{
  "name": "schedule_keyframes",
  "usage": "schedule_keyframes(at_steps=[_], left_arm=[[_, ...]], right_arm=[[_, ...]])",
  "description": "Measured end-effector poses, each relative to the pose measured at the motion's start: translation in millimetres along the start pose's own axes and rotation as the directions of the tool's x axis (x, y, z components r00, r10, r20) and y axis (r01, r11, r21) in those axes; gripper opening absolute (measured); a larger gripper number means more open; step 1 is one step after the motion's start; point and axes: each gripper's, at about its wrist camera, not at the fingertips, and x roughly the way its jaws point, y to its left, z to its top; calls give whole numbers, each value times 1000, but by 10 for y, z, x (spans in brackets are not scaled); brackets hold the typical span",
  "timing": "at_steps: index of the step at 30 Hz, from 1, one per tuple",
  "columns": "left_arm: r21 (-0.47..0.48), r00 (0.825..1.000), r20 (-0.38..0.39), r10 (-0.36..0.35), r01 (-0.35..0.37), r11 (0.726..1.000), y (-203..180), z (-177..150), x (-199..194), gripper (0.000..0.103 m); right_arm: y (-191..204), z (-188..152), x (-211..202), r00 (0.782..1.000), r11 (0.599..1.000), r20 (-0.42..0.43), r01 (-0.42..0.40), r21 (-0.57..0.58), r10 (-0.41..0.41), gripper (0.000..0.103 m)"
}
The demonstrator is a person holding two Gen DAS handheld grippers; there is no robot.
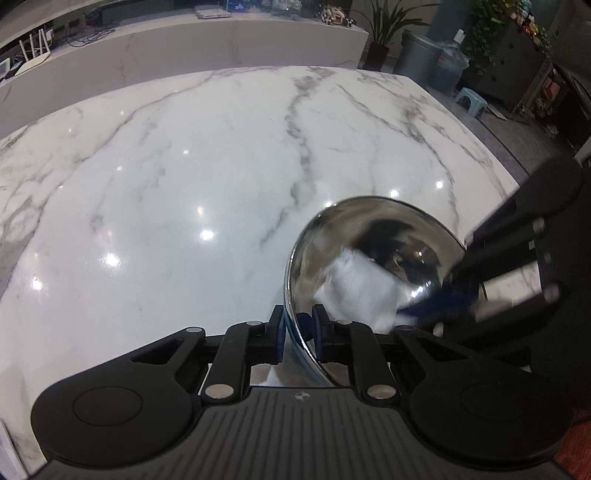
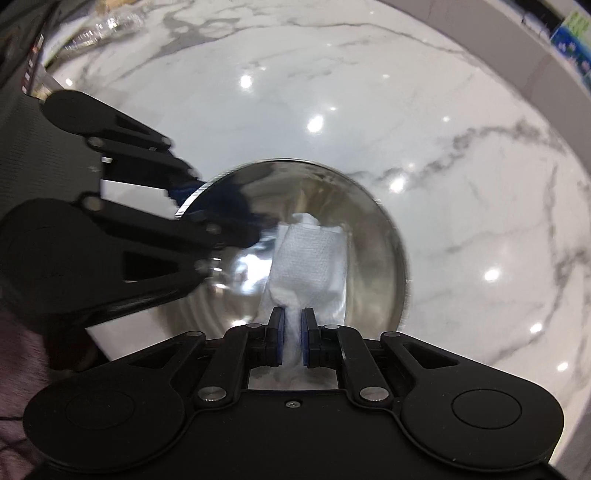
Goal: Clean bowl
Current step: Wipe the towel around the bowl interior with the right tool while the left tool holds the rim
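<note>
Down on the marble table (image 1: 184, 177) sat the steel bowl (image 1: 369, 236), shiny inside and tipped a little toward me. My left gripper (image 1: 298, 334) had its two blue-padded fingers (image 1: 279, 332) clamped on the bowl's near rim, one pad outside the wall and one inside, with the thin metal edge running between them. From the right wrist view that same gripper (image 2: 188, 201) reached in from the left side and met the rim at the bowl's upper left edge, though blur kept me from seeing the contact sharply there.

My right gripper (image 2: 291, 332) was pinched narrow on a folded white paper towel (image 2: 310, 258). The towel's gathered end rose between the pads, and its broad, textured part lay spread inside the bowl (image 2: 373, 236), against the inner wall near the middle. In the left wrist view the towel (image 1: 354, 284) showed as a pale patch low in the bowl, with the right gripper (image 1: 439, 306) blurred just beside it, coming in from the right.

A potted plant (image 1: 384, 29) and a grey bin (image 1: 417, 51) stood on the floor well beyond the table's far edge.
</note>
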Motion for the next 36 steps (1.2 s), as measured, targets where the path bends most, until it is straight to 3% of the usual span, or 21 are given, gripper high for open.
schedule_keyframes(at_steps=[3,5,8,14,19,26,32,36], left_arm=[[6,1000,4,3,-3,1000,-12,-2,1,13],[7,1000,5,3,-3,1000,-15,-3,2,13],[18,1000,2,-8,8,1000,-4,-2,3,13],[25,1000,-6,-8,8,1000,-13,-6,-10,13],[37,996,-78,-46,49,998,-71,-55,22,28],[39,995,-77,-59,63,997,-39,-68,3,21],[28,1000,-22,-20,21,999,-5,-11,-24,12],[28,1000,13,12,-12,1000,-21,11,-29,12]], right_arm=[[-5,21,-6,993,992,13,-121,45,120,8],[7,31,1,992,991,11,-128,40,128,8],[20,57,2,994,993,-5,-111,26,111,7],[53,-47,-38,998,997,-21,66,-33,-67,7],[14,-68,-53,998,998,-8,62,-2,-62,7],[1,-69,-30,999,999,-4,50,17,-50,7],[-42,-106,-16,1000,999,-20,-14,51,15,7],[-41,-106,-26,988,982,17,-153,108,152,8]])
